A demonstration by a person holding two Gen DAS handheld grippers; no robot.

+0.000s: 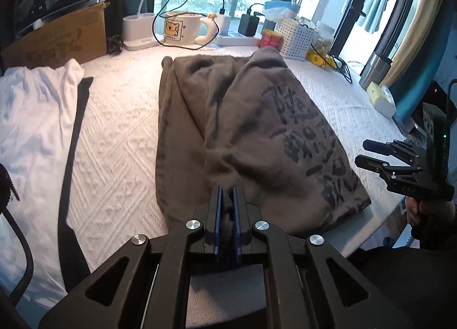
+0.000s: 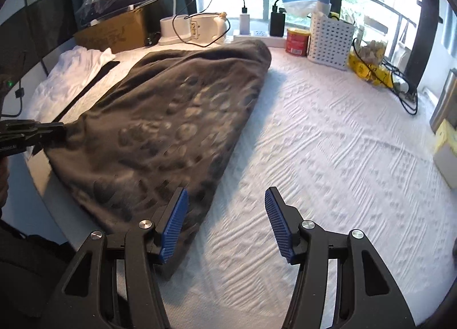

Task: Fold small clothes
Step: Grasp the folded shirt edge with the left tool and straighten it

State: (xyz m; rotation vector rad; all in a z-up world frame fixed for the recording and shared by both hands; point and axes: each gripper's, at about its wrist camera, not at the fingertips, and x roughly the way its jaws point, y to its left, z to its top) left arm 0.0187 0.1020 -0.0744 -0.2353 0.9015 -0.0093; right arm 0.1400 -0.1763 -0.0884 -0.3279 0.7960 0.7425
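Observation:
A grey-brown garment [image 1: 245,129] with dark printed characters lies partly folded on the white textured table cover [image 1: 120,140]. My left gripper [image 1: 227,194] is shut on the garment's near edge and lifts a fold of it. In the right wrist view the same garment [image 2: 171,117] drapes from the left gripper [image 2: 54,130] at the left edge. My right gripper [image 2: 225,200] is open and empty, its left pad [image 2: 175,214] just at the garment's near right corner. It also shows in the left wrist view [image 1: 374,154] at the right, off the table edge.
A white garment [image 1: 34,117] with a dark strip lies at the left. Along the back stand a cardboard box [image 1: 62,40], a white mug [image 1: 182,29], chargers with cables, a red can [image 2: 297,41], a white perforated basket [image 2: 328,40] and yellow packets [image 2: 368,69].

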